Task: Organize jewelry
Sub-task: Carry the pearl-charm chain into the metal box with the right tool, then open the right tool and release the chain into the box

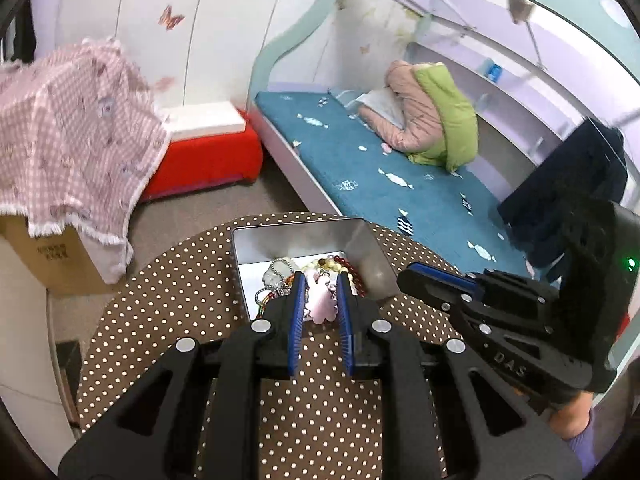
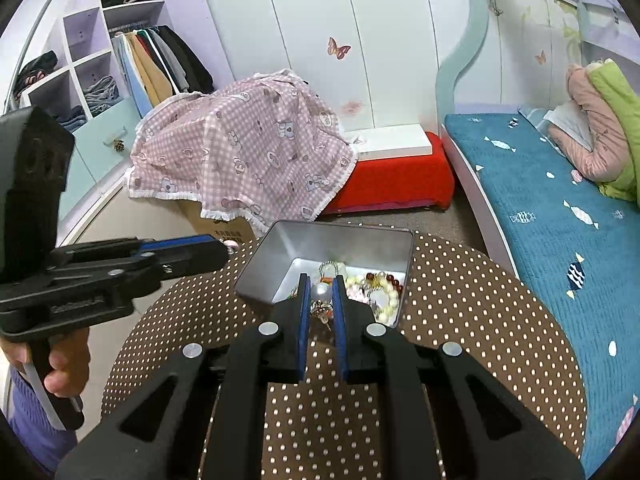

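Observation:
An open silver tin [image 1: 288, 240] [image 2: 332, 240] stands on the round table with a brown polka-dot cloth [image 1: 180, 288] [image 2: 480, 320]. In it lies a heap of jewelry [image 1: 340, 266] [image 2: 380, 288]: bead bracelets, chains and pale stones. My left gripper [image 1: 321, 276] is above the tin's near edge, shut on a pink flower-shaped charm [image 1: 322, 304] that hangs between its blue pads. My right gripper [image 2: 321, 280] is shut on a pearl ornament [image 2: 321, 292] with small silver bits dangling under it. Each gripper shows side-on in the other's view: the right gripper [image 1: 412, 276], the left gripper [image 2: 222, 246].
A bed with a teal cover [image 1: 380, 168] runs along the right, with folded quilts [image 1: 432, 120] on it. A red bench [image 1: 208, 156] and a cardboard box under a pink checked cloth [image 1: 72, 140] stand behind the table. A person's hand [image 2: 64, 364] holds the left gripper's handle.

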### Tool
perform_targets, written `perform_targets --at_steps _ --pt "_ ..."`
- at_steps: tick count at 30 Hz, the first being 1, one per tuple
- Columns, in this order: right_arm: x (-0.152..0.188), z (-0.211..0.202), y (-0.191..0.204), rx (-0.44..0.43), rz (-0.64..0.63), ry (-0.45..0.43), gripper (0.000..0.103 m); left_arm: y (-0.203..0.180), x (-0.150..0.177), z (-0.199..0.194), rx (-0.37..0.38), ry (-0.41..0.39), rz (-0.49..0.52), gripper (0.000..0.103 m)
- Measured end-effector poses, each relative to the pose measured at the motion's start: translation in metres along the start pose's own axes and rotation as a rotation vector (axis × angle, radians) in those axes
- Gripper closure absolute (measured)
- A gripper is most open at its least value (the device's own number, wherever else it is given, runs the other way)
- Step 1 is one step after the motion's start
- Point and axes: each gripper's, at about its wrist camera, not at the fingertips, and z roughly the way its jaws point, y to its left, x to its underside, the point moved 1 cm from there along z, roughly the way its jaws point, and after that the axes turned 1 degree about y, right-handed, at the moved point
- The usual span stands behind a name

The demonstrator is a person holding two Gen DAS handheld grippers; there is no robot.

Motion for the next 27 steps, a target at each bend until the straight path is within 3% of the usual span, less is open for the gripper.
perform_targets --at_steps 11,20,22,23,27 --pt "-0.004 0.038 -0.014 -0.011 0.037 0.070 0.093 0.010 0.005 0.054 -0.044 0.076 -0.003 0.087" --pt "-0.001 0.055 -0.020 -0.005 0.054 0.098 0.093 0.010 0.011 0.069 -0.063 0.095 0.015 0.086" --pt "0.000 0.056 -0.021 -0.003 0.057 0.100 0.093 0.011 0.013 0.071 -0.073 0.090 0.019 0.077" --pt "0.000 0.056 -0.021 -0.002 0.058 0.099 0.093 0.012 0.013 0.070 -0.077 0.086 0.019 0.068" --pt "0.000 0.055 -0.023 -0.001 0.070 0.094 0.091 0.014 0.015 0.068 -0.082 0.076 0.013 0.068"
